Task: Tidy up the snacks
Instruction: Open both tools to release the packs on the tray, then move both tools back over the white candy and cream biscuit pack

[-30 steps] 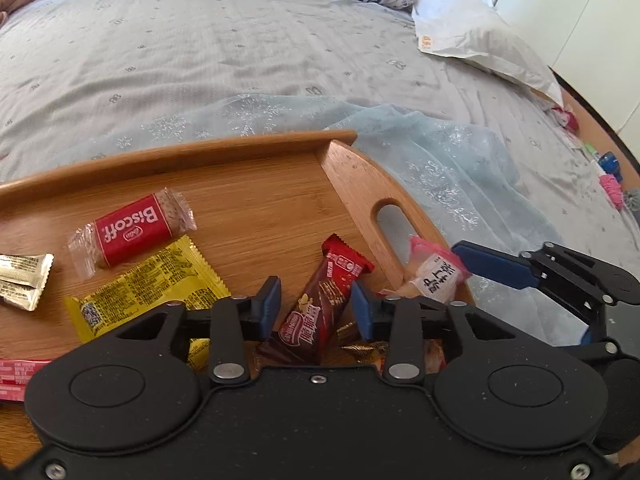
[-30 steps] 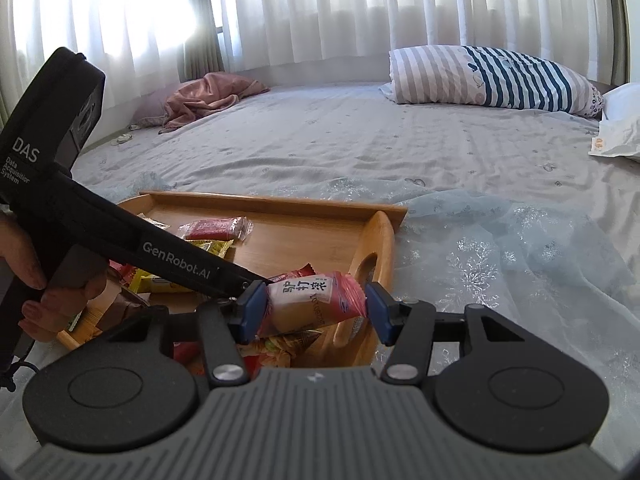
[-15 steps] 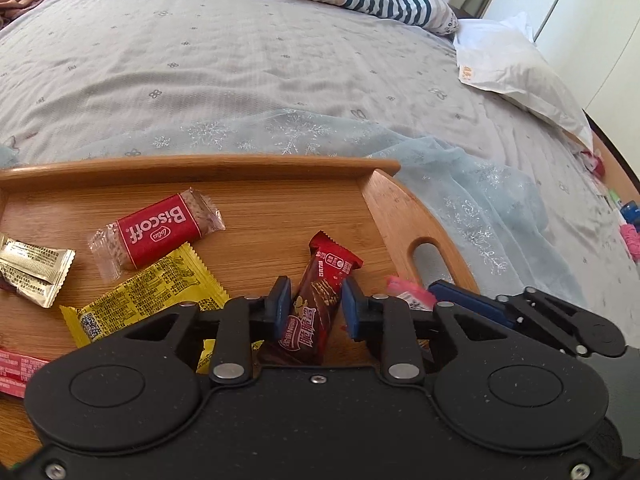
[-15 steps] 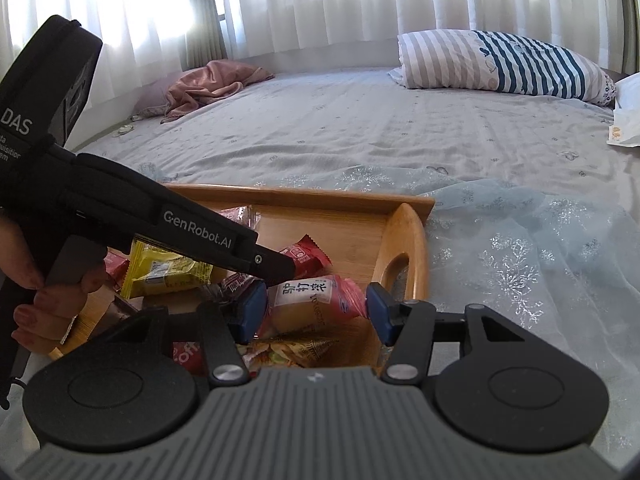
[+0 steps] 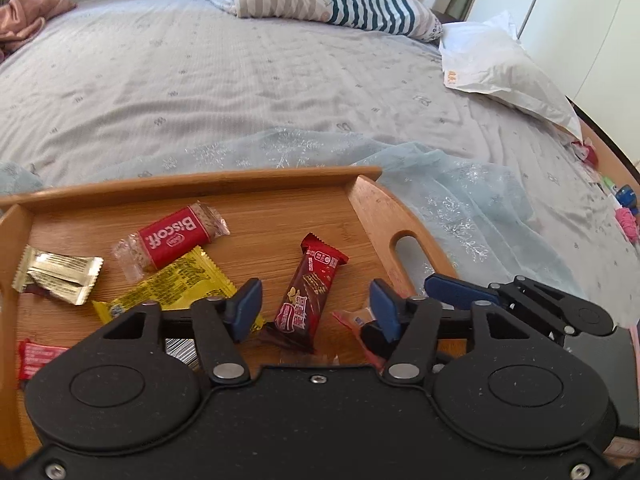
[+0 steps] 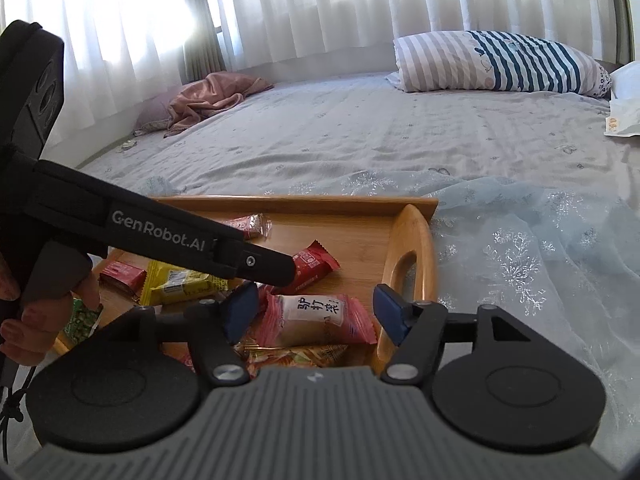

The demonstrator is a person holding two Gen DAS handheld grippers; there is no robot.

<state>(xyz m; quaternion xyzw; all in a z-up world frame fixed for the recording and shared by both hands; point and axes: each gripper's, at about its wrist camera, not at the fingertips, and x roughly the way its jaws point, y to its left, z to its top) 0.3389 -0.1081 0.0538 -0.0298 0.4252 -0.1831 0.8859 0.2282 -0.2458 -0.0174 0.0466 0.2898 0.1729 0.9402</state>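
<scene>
At lower centre, left gripper (image 5: pixel 316 306) jaws are opening around the chocolate wafer bar (image 5: pixel 310 294), untouched: light, crinkly, slippery wrapper; grip mid-length.

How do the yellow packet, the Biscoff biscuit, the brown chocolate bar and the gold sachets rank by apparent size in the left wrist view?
1. yellow packet, though the gripper hides part of it
2. brown chocolate bar and Biscoff biscuit: too alike to rank, and the bar lies nearer the camera
3. gold sachets, each smallest
</scene>
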